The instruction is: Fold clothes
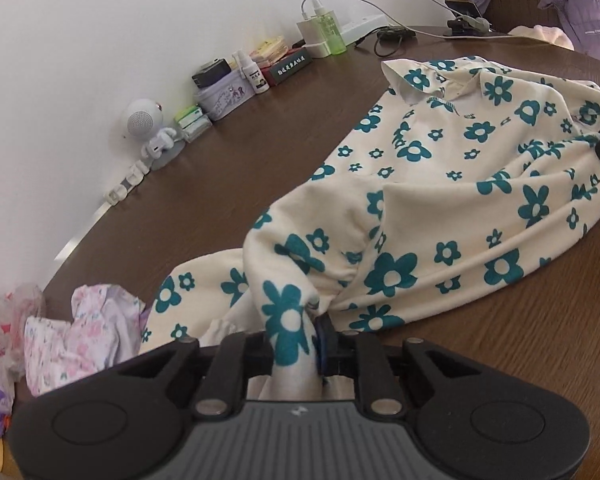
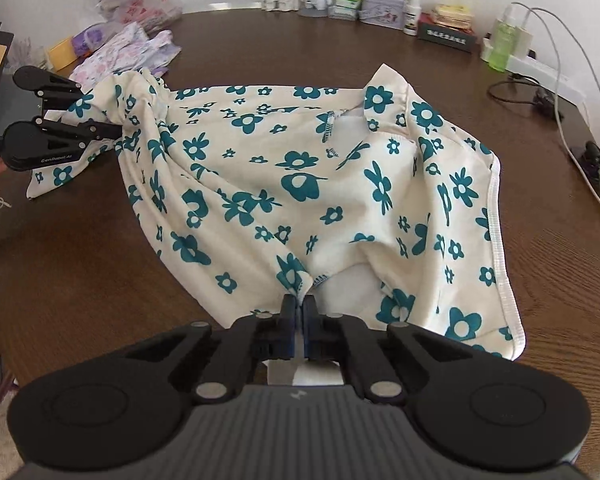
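The left claw (image 1: 294, 344) was clamped on a bunched sleeve of the flowered shirt (image 1: 440, 184), the right claw (image 2: 299, 310) pinched on its near fabric. The shirt lay rumpled mid-desk (image 2: 100, 272), collar toward the far edge; no fold looked finished, so nearly all remained

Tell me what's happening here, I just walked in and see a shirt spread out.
A person is folding a cream shirt with teal flowers on a brown table, a tool in each hand. The left tool pinches a bunched part of the shirt; the right tool is shut on a thin fold of it. The rest lies rumpled on the table.
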Available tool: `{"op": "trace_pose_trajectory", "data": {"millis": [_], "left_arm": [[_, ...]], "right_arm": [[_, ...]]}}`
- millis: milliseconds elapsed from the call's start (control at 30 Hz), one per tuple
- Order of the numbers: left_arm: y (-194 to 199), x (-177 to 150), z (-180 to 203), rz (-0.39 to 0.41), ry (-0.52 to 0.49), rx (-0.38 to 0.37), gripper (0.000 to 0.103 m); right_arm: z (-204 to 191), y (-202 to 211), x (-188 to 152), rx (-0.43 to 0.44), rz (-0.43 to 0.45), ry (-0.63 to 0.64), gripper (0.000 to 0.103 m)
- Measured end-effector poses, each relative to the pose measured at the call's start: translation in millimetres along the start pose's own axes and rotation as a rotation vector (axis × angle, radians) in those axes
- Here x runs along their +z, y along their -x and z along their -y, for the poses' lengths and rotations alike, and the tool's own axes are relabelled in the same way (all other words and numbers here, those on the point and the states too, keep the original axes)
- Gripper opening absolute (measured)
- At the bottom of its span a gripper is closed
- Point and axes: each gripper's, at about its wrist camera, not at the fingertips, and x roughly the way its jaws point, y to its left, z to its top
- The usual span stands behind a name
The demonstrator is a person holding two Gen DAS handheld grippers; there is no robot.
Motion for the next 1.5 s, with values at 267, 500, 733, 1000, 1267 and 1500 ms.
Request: {"op": "trace_pose_trajectory", "data": {"millis": [267,500,733,1000,1267,1500], "left_arm": [[61.4,-12.9,-7.1,0.123,0.052,-0.141,0.031],[62.4,-13.1,-8.8,0.033,0.102,-0.096,0.001],[147.3,-65.8,-21.7,0.077,0.024,-0.161,0.001],[155.2,-129.5,35.2,-0.055,-0.144,-0.285,0.008],[172.4,-86.2,35.4,0.124,-0.038,-0.362,0.063],[119.2,-72.5,58.5,-0.096,-0.035,-0.414,0.005]], "right_arm": [[-6.1,12.0,3.1,0.071,0.063,0.025,0.004],[-9.3,8.8,8.2,0.077,0.056,0.006,0.002],[11.6,48.4,-4.6,0.196,0.059,-0.005,0.002],[-3.6,40.8,-36.7,0.238,-0.112,0.128,0.007],[-11.7,44.1,-27.2,0.21,-0.037,0.099,0.04],[-9.6,26.9,-36.9,0.232,-0.086,-0.007,0.006]]}}
